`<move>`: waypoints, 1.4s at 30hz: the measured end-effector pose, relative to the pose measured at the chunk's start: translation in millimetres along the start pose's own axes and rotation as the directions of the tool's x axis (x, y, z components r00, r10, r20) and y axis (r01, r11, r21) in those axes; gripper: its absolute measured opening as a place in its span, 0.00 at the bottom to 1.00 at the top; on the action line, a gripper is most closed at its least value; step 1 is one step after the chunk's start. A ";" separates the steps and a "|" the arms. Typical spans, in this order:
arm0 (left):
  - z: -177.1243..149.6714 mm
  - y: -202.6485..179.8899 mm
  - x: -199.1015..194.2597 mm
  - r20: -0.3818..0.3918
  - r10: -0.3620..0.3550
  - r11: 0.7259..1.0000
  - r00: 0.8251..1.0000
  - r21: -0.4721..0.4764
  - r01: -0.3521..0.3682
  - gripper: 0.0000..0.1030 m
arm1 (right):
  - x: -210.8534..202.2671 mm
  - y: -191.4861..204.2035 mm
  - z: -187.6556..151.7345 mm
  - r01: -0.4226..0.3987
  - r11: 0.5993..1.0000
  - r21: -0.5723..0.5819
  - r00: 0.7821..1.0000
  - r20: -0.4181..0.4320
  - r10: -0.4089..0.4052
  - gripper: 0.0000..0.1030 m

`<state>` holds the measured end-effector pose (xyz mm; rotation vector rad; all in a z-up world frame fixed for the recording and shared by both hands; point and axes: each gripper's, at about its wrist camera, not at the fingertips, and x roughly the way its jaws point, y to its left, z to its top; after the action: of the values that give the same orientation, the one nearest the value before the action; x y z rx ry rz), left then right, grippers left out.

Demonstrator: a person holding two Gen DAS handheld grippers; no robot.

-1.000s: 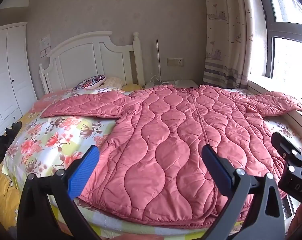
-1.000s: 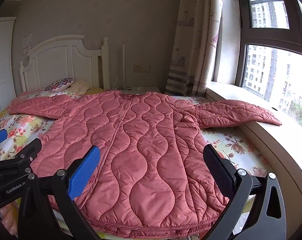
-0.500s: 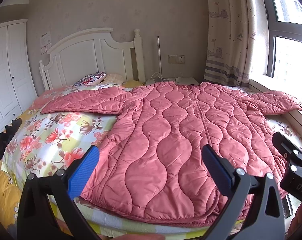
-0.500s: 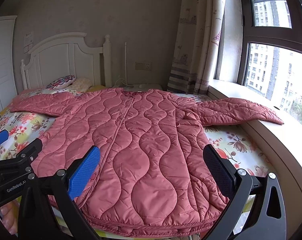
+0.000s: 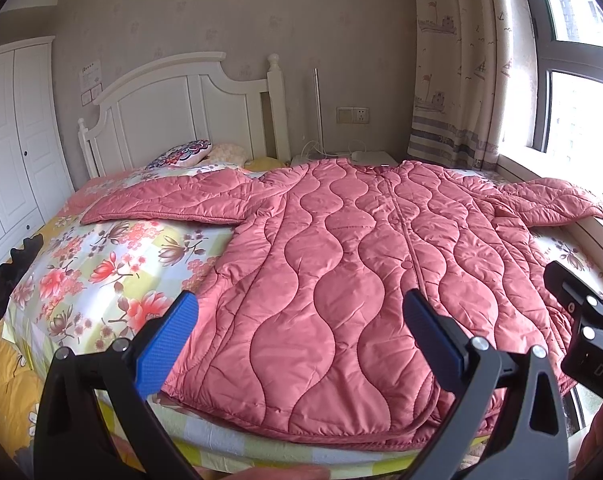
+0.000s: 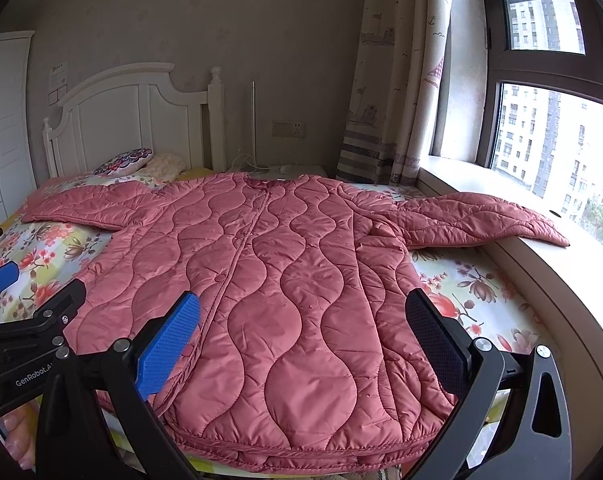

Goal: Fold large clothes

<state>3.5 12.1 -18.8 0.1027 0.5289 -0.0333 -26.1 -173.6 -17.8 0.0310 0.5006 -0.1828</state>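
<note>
At nine o'clock in the left wrist view a white wardrobe (image 5: 17,140) is seen, with a white headboard (image 5: 173,112) at eleven o'clock behind a patterned pillow (image 5: 181,154). The bed (image 5: 81,264) is covered by a floral sheet, and a broad strip of that sheet is left bare between its left edge and the quilted pink coat (image 5: 341,280). The coat is spread flat, front up, across the middle of the bed, its hem lying along the near edge at six o'clock. One sleeve (image 5: 169,202) is stretched toward ten o'clock and lies on the sheet, well short of the bed's side edge. The left gripper (image 5: 301,332) is held spread wide above the hem, nothing caught between its blue pads, which are apart from the fabric.

In the right wrist view the right gripper (image 6: 303,332) is likewise held wide apart and empty over the hem's right half. The other sleeve (image 6: 473,220) is laid toward three o'clock, its cuff resting on the window ledge (image 6: 573,280) beyond the bed's edge. A patch of bare sheet is shown between coat and ledge at four o'clock. A patterned curtain (image 6: 389,80) hangs at one o'clock beside the window (image 6: 549,120).
</note>
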 end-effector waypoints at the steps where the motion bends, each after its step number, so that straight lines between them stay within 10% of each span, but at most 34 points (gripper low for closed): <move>1: -0.1 -0.1 0.0 0.000 0.001 1.000 1.000 0.000 -0.001 0.98 | 0.0 0.0 -0.1 0.000 1.000 0.000 1.000 0.000 0.000 0.96; 42: -3.1 9.2 6.8 -0.049 0.001 1.000 0.999 -0.017 -0.002 0.98 | 6.0 3.1 -1.8 -0.006 1.000 -0.003 0.999 -0.034 0.006 0.96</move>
<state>8.4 21.5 -24.1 0.0876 0.5781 -0.0247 -21.2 -171.5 -22.4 0.0328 0.5346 -0.1762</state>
